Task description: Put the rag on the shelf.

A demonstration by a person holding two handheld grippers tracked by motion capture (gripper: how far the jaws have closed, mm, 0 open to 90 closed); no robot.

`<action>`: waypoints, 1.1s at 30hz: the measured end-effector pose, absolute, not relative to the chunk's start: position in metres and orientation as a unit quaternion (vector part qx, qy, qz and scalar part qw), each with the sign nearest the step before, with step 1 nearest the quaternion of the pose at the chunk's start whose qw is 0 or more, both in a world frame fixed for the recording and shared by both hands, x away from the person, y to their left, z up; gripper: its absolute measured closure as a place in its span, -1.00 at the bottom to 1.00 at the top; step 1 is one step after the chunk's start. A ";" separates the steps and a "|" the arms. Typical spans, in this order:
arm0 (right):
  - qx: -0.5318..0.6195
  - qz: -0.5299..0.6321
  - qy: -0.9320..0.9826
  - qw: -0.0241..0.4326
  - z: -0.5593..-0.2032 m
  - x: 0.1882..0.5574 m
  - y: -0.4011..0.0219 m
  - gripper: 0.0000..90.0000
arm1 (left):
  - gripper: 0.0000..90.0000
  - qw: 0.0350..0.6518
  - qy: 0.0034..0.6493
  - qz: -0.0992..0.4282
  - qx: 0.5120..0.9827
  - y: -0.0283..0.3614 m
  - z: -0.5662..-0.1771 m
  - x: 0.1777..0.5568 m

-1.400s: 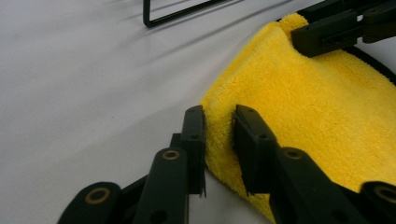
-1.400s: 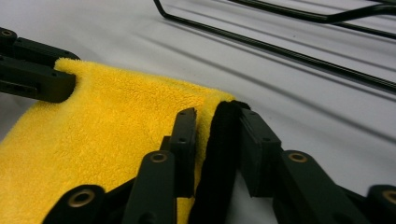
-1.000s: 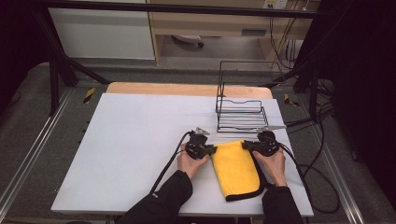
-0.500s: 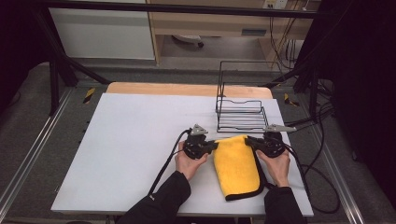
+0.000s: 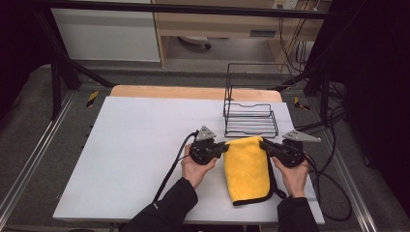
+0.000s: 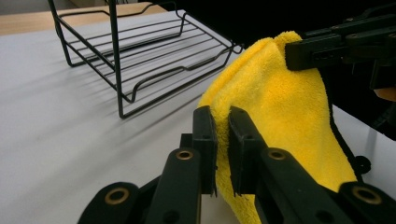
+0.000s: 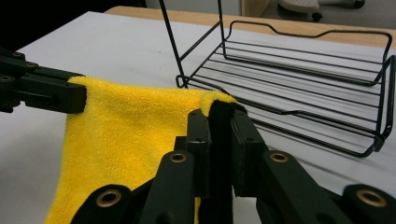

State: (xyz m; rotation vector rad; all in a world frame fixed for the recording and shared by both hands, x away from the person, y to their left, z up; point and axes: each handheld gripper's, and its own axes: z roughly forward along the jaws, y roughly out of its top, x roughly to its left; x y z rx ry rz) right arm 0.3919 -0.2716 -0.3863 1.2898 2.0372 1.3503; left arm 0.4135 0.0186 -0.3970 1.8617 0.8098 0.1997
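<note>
In the high view a yellow cloth (image 5: 247,166) hangs just in front of the black wire rack (image 5: 250,118), its far corners pinched by the left gripper (image 5: 225,147) and right gripper (image 5: 263,144). In the left gripper view the jaws clamp the cloth's corner beside the rack. In the right gripper view the jaws pinch its black-edged corner, near the rack.

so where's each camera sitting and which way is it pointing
High view: above the person's side, looking forward and down on the table; forearms, hands, left gripper, right gripper.
Left gripper view: rides that gripper, looking along its jaws at the yellow cloth.
Right gripper view: likewise, jaws pinching the cloth's black edge.
All share the cloth and wire rack.
</note>
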 end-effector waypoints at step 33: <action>0.434 0.523 0.685 0.264 -0.341 0.367 -0.271 0.80 | 0.83 0.555 0.266 0.146 0.774 0.019 -0.346 0.408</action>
